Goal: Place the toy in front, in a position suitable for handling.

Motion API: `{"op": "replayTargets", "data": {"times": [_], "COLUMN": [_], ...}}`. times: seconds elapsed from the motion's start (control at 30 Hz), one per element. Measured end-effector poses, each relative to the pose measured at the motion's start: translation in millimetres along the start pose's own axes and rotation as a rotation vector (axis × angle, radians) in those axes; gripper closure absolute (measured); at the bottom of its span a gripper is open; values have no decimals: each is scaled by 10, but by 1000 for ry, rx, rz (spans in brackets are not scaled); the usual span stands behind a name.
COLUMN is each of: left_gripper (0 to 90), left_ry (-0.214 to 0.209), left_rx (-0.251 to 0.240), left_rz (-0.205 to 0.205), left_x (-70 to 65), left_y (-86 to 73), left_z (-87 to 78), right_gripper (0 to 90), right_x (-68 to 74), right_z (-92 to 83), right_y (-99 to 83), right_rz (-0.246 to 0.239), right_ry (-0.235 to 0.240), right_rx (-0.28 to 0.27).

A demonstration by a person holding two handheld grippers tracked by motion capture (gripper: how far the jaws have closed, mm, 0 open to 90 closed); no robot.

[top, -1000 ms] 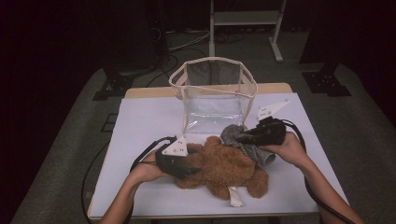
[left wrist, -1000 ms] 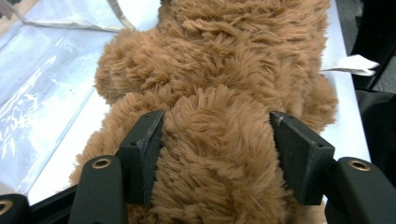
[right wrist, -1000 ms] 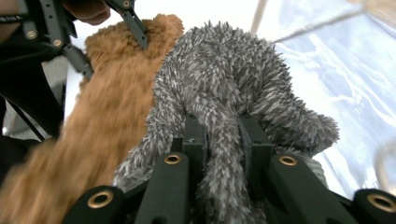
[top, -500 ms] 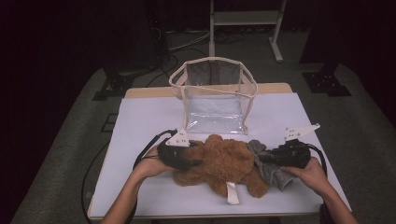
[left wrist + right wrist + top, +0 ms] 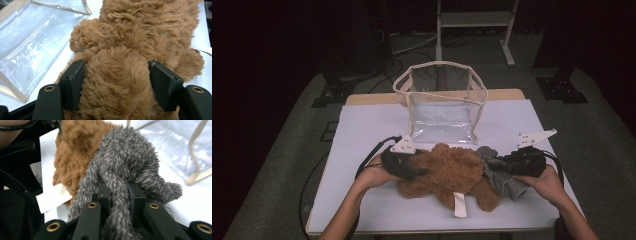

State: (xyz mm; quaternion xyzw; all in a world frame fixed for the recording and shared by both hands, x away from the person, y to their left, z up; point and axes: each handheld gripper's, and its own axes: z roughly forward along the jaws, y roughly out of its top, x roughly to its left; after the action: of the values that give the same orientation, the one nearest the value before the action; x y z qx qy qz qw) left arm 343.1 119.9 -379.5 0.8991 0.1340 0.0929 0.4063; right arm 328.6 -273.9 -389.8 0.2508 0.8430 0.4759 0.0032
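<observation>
Two soft toys lie together on the white table [image 5: 362, 150], just in front of the clear plastic bag [image 5: 442, 107] w/ beige trim. The left gripper [image 5: 117, 82] has its jaws around a limb of the brown teddy bear [image 5: 452, 172]; the plush fills the whole gap and touches both pads, and the jaws have just been opening a bit, so I judge the grip is getting looser, prob. to let the bear rest where it is. The right gripper [image 5: 119, 195] is pinched narrow on a thin limb of the grey plush toy [image 5: 130, 162], which hangs forward from the jaws and leans against the bear's side. Holding it by a limb keeps the body free, I think to pull it apart from the bear. The bag stands open beyond both tools, approx. between them, likely the place for the toys. The bear's white label [image 5: 459, 205] lies toward the person.
</observation>
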Motion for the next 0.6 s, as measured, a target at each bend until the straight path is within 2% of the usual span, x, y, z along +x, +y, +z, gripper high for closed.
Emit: {"op": "replayTargets", "data": {"times": [0.13,0.23,0.33,0.43,0.5,0.6], "left_gripper": [330,324,322,320,319,318], "left_ry": [1,-2,-3,-3,-3,-4], "left_rx": [-1,-2,-3,-1,7,14], "left_rz": [1,9,10,18,20,27], "left_x": [-9,-14,-13,-13,-13,-13], "left_y": [4,11,24,44,52,51], "left_z": [0,5,18,33,31,22], "right_gripper": [749,749,749,749,749,748], "right_x": [-22,-20,0,43,63,67], "right_z": [97,24,-108,-207,-191,-71], "right_y": [-198,-256,-208,-86,-38,-44], "right_rz": [35,40,29,-1,-11,-14], "right_ry": [12,-5,-21,-28,-24,-5], "right_rx": [51,59,32,-11,-18,4]}}
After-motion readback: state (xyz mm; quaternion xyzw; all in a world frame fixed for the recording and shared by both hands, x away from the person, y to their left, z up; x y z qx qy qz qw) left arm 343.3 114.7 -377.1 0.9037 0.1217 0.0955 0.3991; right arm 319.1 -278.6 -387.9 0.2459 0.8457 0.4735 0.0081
